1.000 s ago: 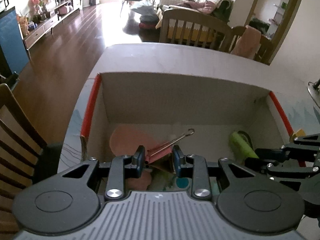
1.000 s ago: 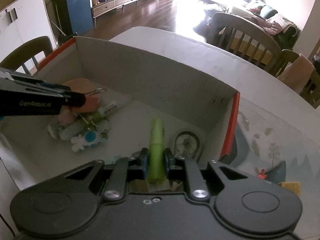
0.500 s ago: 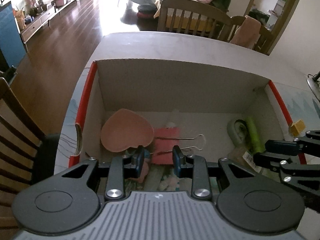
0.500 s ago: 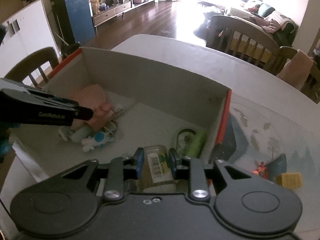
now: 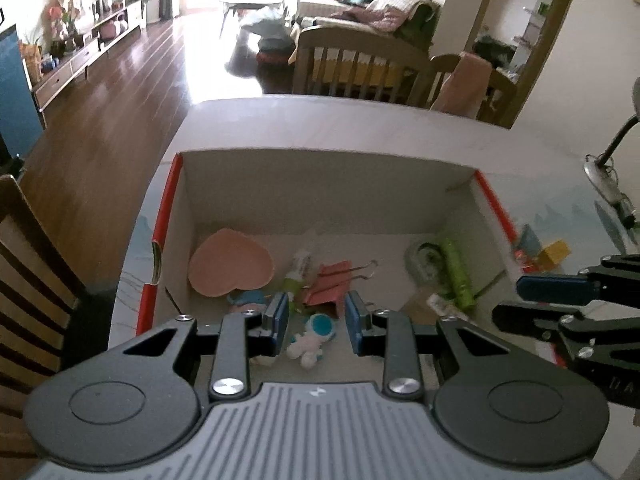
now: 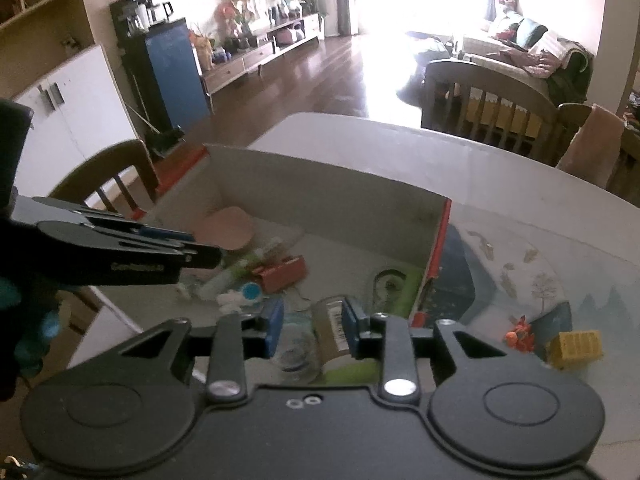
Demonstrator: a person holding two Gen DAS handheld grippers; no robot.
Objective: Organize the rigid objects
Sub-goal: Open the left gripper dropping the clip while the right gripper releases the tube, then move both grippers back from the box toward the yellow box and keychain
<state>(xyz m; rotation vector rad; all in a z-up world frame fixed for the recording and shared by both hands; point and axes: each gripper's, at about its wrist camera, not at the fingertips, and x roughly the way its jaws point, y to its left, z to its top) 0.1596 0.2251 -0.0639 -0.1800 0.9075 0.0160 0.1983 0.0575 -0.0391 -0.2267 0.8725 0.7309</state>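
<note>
An open cardboard box (image 5: 320, 176) with red edges stands on the table. In it lie a pink heart dish (image 5: 230, 266), a red binder clip (image 5: 334, 280), a green tube (image 5: 456, 272), a small clock (image 5: 420, 254), a white and blue astronaut toy (image 5: 312, 338) and a glass jar (image 6: 320, 332). My left gripper (image 5: 316, 320) is open and empty above the box's near side. My right gripper (image 6: 310, 326) is open and empty above the jar at the box's right end; it also shows in the left wrist view (image 5: 560, 296).
A yellow block (image 6: 576, 346) and a small orange piece (image 6: 518, 334) lie on the table mat right of the box. A desk lamp (image 5: 608, 172) stands at the far right. Wooden chairs (image 5: 356, 68) stand beyond the table and one chair (image 6: 108, 176) to the left.
Both grippers opened and rose back from the box. The left let go of the red binder clip; the right let go of the green tube, which now lies by the clock.
</note>
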